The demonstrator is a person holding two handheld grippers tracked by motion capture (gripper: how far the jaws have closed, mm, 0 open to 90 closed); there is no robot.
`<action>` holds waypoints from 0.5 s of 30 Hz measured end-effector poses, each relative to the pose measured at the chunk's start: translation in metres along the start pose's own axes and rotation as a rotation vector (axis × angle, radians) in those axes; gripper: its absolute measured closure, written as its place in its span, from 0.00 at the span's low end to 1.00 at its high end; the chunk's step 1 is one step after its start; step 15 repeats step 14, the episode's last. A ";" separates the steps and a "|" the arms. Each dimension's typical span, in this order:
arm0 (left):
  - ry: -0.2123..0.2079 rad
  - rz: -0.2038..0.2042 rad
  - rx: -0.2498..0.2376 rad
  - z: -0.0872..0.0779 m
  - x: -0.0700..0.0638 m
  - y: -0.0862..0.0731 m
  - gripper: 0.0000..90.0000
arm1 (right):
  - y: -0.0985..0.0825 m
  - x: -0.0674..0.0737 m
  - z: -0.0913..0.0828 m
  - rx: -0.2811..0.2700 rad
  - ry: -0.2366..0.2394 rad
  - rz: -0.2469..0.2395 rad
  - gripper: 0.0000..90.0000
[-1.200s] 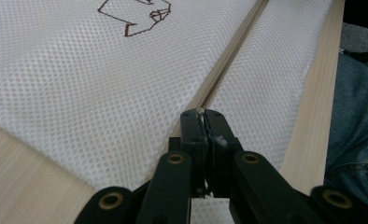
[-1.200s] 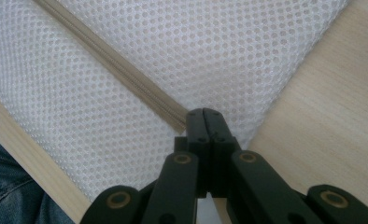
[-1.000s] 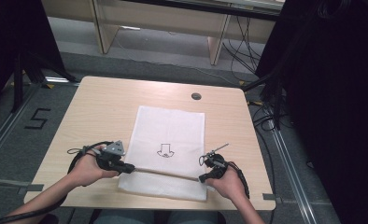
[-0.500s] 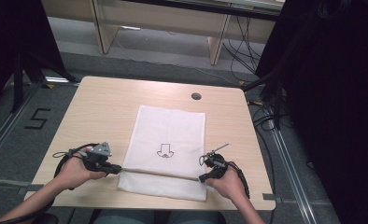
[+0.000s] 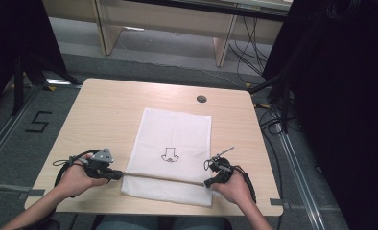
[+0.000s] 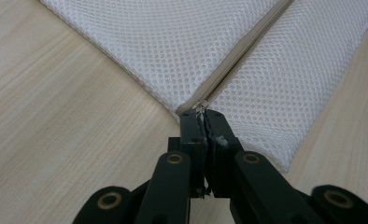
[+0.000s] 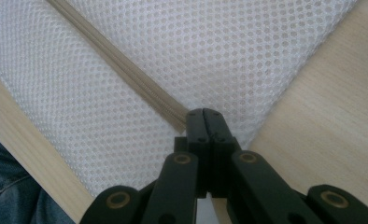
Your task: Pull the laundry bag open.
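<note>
From above, a white mesh bag (image 5: 170, 155) lies flat near the front edge of a pale wooden table (image 5: 105, 112), grey floor and cables beyond. The left gripper (image 5: 119, 175) and right gripper (image 5: 208, 183) sit at either end of its zipper (image 5: 163, 178).

In the left gripper view, the jaws pinch the zipper's end.

In the right gripper view, jaws press together on the beige zipper's other end.
</note>
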State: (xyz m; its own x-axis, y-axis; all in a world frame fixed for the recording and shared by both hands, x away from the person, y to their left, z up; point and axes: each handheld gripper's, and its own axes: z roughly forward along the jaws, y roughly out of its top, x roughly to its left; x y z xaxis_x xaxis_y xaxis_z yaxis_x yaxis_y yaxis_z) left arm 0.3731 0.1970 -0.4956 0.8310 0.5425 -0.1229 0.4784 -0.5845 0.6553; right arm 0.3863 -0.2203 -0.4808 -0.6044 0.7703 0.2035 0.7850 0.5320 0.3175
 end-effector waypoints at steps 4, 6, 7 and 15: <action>0.018 -0.060 -0.070 -0.003 0.002 -0.002 0.89 | 0.000 0.000 0.000 0.000 -0.001 -0.005 1.00; 0.017 -0.095 -0.138 -0.008 0.005 -0.002 0.81 | 0.000 0.001 0.000 0.001 -0.001 -0.006 1.00; 0.028 -0.112 -0.170 -0.011 0.006 -0.001 0.77 | 0.000 0.002 -0.001 0.006 -0.004 0.010 1.00; 0.061 -0.212 -0.288 -0.017 0.017 -0.001 0.59 | -0.001 0.006 -0.001 -0.006 -0.015 -0.019 0.88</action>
